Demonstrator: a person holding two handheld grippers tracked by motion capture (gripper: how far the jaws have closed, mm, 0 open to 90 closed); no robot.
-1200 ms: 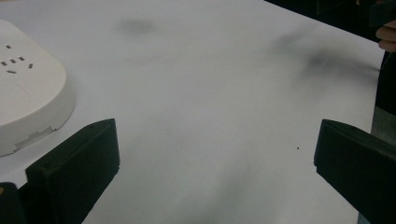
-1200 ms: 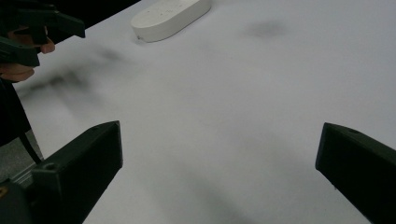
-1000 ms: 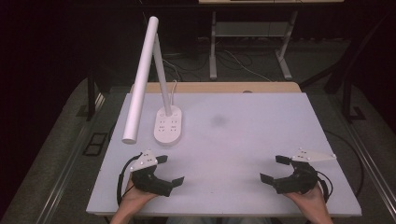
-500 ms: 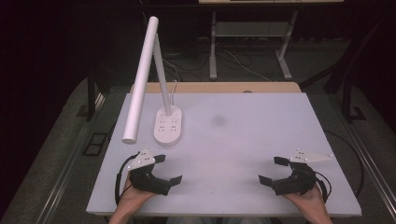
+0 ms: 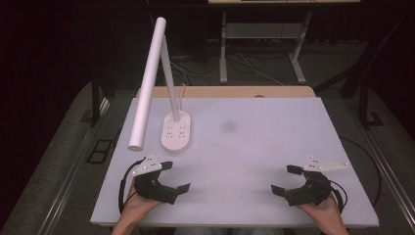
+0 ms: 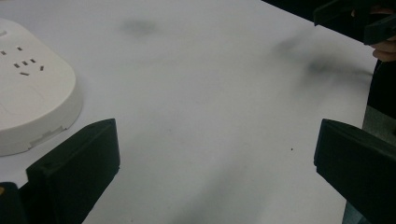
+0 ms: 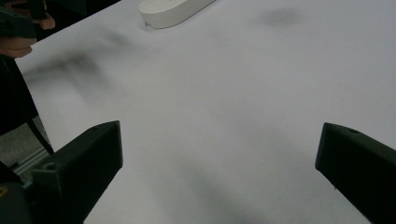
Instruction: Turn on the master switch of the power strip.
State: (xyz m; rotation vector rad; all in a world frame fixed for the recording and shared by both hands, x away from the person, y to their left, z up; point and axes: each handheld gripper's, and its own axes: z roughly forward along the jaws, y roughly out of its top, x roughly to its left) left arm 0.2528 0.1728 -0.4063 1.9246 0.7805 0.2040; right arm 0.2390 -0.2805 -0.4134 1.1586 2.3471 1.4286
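White lamp [image 5: 149,78] and its tall arm are seen whole from the high view; its socket base [image 6: 28,93] is seen up close in the left tool view. Left tool [image 5: 173,177] and right tool [image 5: 286,179] are held low, wide open, empty, hardly moved since before.

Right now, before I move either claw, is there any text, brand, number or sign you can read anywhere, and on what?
None readable.
The white lamp base carries small dark socket slots, clearest in the left gripper view, and they are no letters.
The grey plates on the claws show dots, no writing.
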